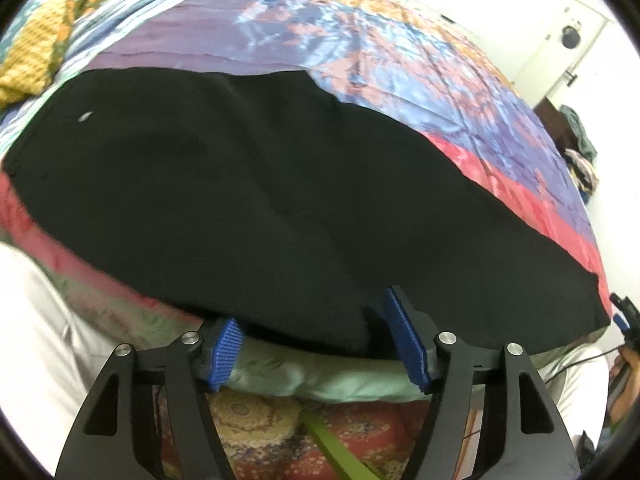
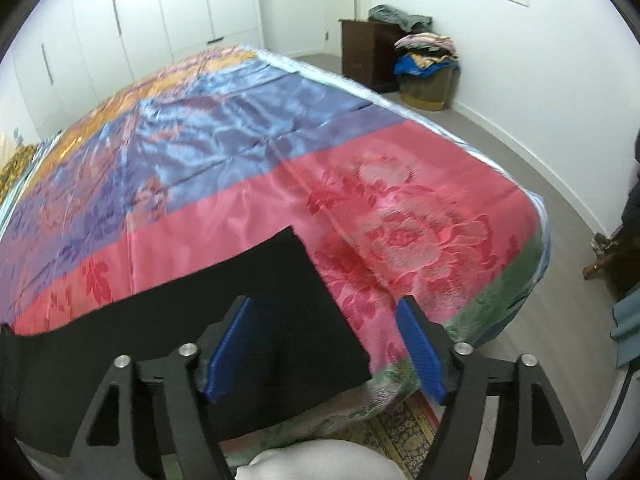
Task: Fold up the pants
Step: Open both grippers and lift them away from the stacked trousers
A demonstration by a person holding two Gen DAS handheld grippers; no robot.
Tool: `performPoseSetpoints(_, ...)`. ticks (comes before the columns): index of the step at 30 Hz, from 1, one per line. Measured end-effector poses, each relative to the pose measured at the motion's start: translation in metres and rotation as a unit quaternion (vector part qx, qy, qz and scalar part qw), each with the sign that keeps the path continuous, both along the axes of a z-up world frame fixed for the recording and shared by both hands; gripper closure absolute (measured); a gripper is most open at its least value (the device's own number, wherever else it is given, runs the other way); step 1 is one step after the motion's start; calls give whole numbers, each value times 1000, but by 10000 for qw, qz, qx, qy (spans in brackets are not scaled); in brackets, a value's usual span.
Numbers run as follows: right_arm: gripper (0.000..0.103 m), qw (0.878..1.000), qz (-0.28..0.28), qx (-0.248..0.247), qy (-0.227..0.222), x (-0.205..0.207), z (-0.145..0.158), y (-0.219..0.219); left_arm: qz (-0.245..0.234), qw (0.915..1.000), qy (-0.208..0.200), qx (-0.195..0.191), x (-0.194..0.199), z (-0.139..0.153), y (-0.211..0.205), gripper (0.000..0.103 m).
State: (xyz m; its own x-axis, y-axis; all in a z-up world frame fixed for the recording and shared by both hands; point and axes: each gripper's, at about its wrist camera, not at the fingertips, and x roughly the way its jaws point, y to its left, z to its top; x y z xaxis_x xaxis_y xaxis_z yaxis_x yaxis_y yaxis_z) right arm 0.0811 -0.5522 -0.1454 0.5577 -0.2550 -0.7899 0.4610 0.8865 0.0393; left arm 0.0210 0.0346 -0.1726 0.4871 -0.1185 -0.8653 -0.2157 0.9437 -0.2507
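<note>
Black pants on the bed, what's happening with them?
A person is folding the black pants on the colourful bedspread, with a gripper in each hand. The pants lie flat along the near edge of the bed. The left gripper and the right gripper are both open just above the near edge of the cloth, and their blue fingers are not pinching anything. So nothing is being held right now.
</note>
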Motion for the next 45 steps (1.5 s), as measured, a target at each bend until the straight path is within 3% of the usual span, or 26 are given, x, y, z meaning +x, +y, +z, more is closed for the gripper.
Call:
performPoseSetpoints(8, 26, 9984, -427, 340, -114, -10, -3, -19, 616, 9977, -244, 104, -24, 19, 25, 33)
performPoseSetpoints(15, 26, 9973, -579, 418, -158, -14, -3, -24, 1302, 9845, -1027, 577, -43, 48, 45, 30)
performPoseSetpoints(18, 25, 9974, -575, 413, -158, -14, -3, -24, 1416, 9810, -1146, 664, -44, 51, 48, 29)
performPoseSetpoints(39, 25, 9975, -564, 411, -138, -14, -4, -25, 1115, 9812, -1290, 905, -44, 57, 32, 28)
performPoseSetpoints(45, 25, 9935, -283, 1024, -407, -18, -4, -49, 974, 9818, -1365, 894, -44, 59, 29, 28)
